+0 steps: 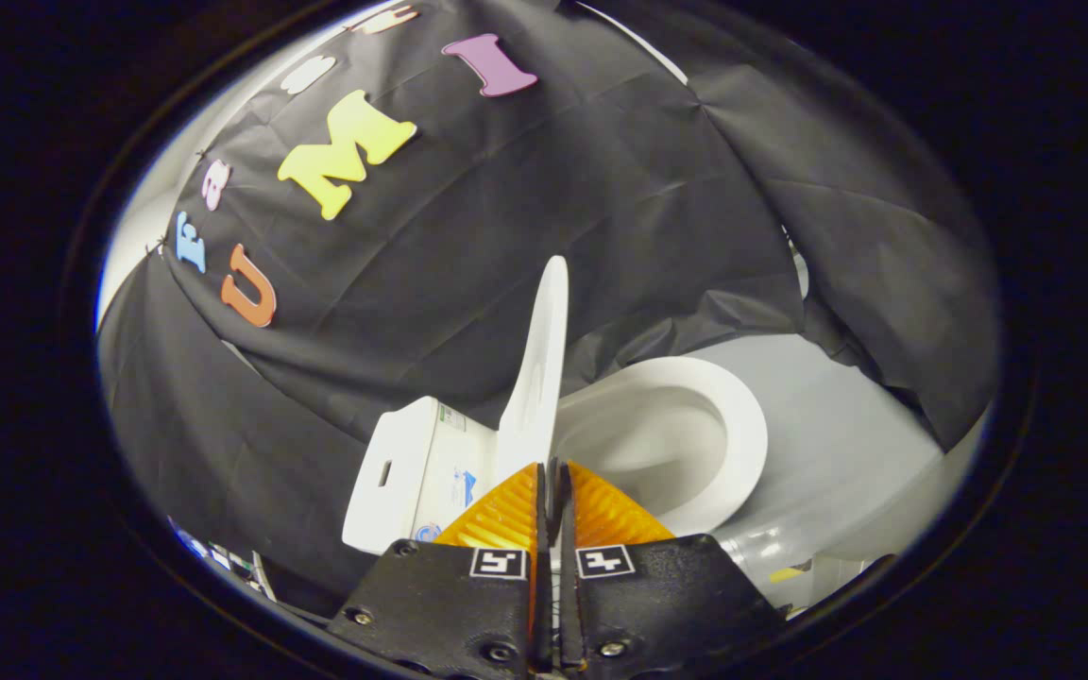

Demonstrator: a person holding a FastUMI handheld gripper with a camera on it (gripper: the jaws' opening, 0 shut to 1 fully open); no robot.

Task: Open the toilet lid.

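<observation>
Toilet lid (536, 378) sits in the centre of the frame, raised nearly upright and seen edge-on, a thin white slab rising from just ahead of the fingertips toward the middle of the frame. Bowl (686, 444) is exposed to its right, rim and basin both visible. Tank/seat control unit (412, 472) lies to the lid's left, lower centre-left.

Gripper (552, 477) at bottom centre: fingers nearly together, just a thin slit between them. The lid's lower edge runs down right to the tips and seems to enter that slit, but I can't tell whether both fingers actually press on it or just sit closed beside it.

Handling, my read: rigid moulded plastic, light, smooth and glossy, so slippery under a pinch. It pivots on a hinge at the tank end, so it swings on an arc and doesn't lift straight. Best hold is the thin free edge far from the hinge; a pinch across the thickness works since the slab is slim. Near upright it could tip either way, so ease it back against the tank side rather than let go early.

Task looks close to done.
</observation>
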